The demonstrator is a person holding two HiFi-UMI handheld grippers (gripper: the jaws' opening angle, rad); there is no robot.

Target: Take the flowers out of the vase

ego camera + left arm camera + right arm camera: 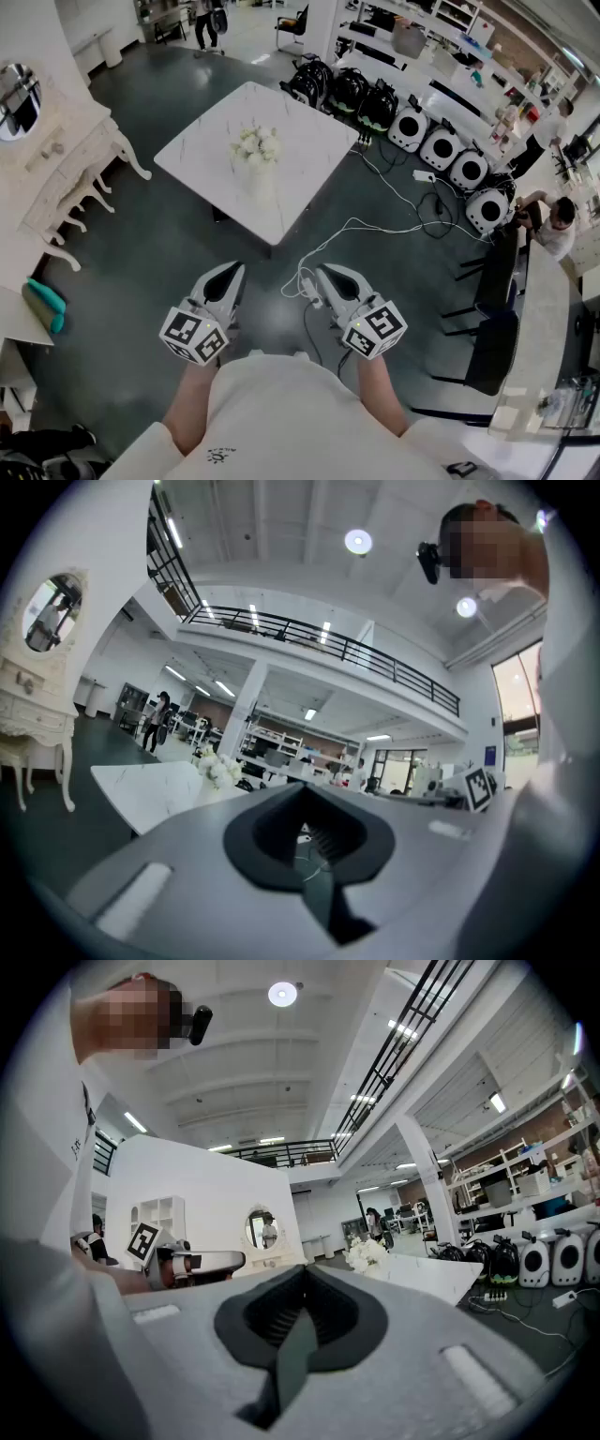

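Note:
A bunch of white flowers (257,145) stands in a pale vase (262,184) near the middle of a white marble table (309,141). I stand on the dark floor well short of the table. My left gripper (233,270) and right gripper (326,272) are held side by side in front of my body, level, both shut and empty. From the left gripper view the flowers (217,769) show far off beyond the shut left gripper (303,789). In the right gripper view the flowers (367,1253) sit small on the table (427,1275) past the right gripper (302,1270).
A white dresser (66,173) with an oval mirror (19,98) stands at the left. White cables (375,225) trail over the floor between me and the table. Round white-and-black devices (441,145) line the far right, with black chairs (492,347) and a seated person (555,225).

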